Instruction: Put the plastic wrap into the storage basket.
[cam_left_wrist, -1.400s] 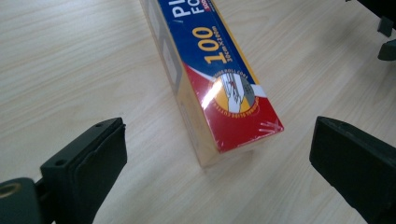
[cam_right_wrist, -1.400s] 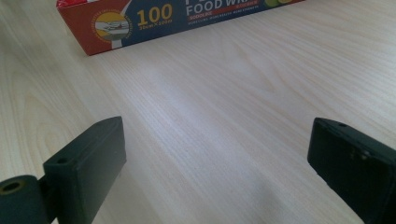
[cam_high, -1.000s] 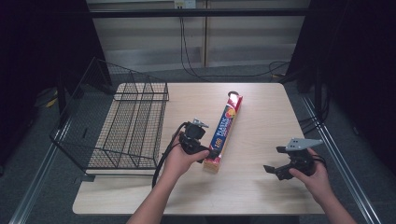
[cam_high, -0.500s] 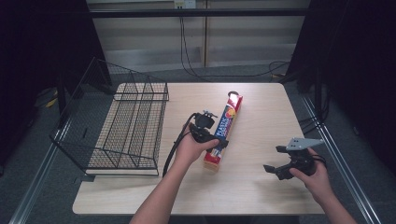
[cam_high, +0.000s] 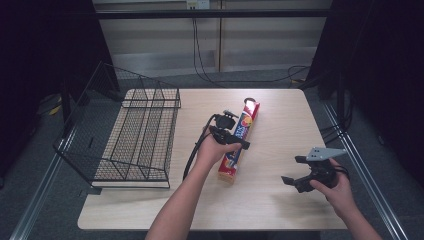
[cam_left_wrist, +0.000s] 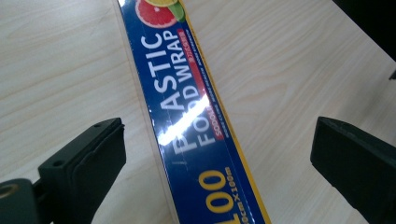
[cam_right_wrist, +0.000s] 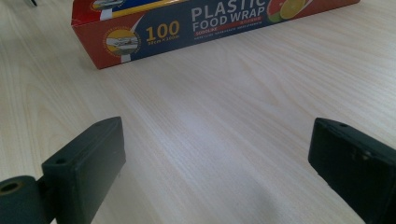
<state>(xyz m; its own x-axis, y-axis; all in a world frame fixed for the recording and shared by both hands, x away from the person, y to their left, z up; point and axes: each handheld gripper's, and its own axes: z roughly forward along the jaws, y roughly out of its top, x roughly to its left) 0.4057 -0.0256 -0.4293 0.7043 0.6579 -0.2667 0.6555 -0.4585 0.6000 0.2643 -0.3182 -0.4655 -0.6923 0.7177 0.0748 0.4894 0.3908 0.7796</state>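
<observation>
My left tongs (cam_high: 235, 134) are spread wide, jaws straddling the plastic wrap box (cam_left_wrist: 196, 126) lying flat on the tabletop (cam_high: 280, 115) between them, untouched; my right tongs (cam_high: 295, 172) are spread too, over bare tabletop, the box well ahead of them.
</observation>
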